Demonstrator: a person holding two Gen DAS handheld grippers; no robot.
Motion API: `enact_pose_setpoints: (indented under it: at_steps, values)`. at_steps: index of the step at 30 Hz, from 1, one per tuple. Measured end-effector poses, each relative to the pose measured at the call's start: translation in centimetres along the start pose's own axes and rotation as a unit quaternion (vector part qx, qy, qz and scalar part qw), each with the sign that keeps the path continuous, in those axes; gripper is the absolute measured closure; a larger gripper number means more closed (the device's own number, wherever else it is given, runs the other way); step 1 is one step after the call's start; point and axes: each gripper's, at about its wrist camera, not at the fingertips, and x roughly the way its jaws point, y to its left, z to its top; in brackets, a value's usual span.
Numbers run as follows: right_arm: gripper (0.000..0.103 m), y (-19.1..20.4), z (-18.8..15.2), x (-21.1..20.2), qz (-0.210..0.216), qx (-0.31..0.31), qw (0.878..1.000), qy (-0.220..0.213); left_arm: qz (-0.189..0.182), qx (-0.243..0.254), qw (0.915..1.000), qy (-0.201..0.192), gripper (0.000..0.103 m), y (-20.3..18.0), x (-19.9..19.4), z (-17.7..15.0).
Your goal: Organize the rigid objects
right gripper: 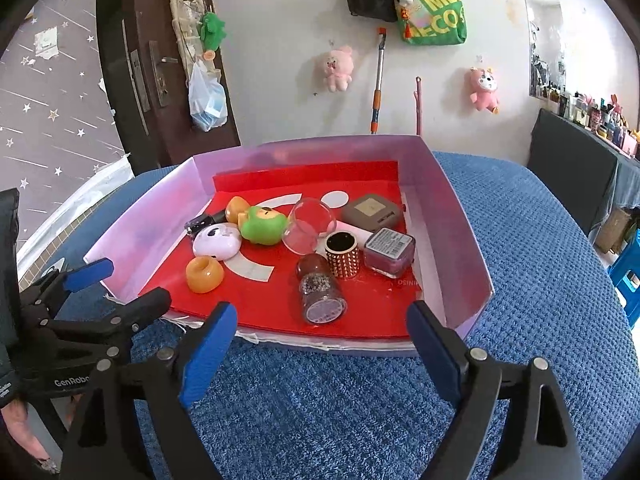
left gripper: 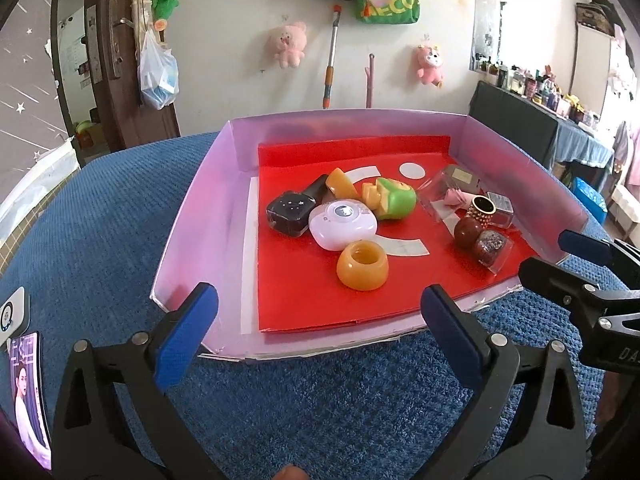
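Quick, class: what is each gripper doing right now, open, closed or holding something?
Left gripper: open, holding nothing, in front of the pink tray.
Right gripper: open, holding nothing.

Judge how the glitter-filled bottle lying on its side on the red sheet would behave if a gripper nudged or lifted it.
The glitter-filled bottle lies on its side, and its body looks rounded, so a sideways nudge would probably roll it across the smooth red sheet. Its clear, glossy wall looks rigid but slippery. Its dark round cap sits close to the studded gold cylinder, which it might bump.
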Motion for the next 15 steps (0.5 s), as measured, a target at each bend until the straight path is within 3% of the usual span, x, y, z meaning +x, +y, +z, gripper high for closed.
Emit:
enact_pose_setpoints:
  at_steps: [15]
  values:
    - [0.014,0.0,-0.06,0.02,0.002,0.002,1.0,-0.001,0.004,0.0,1.0,0.002,0.0,0.06,0.11,-0.03]
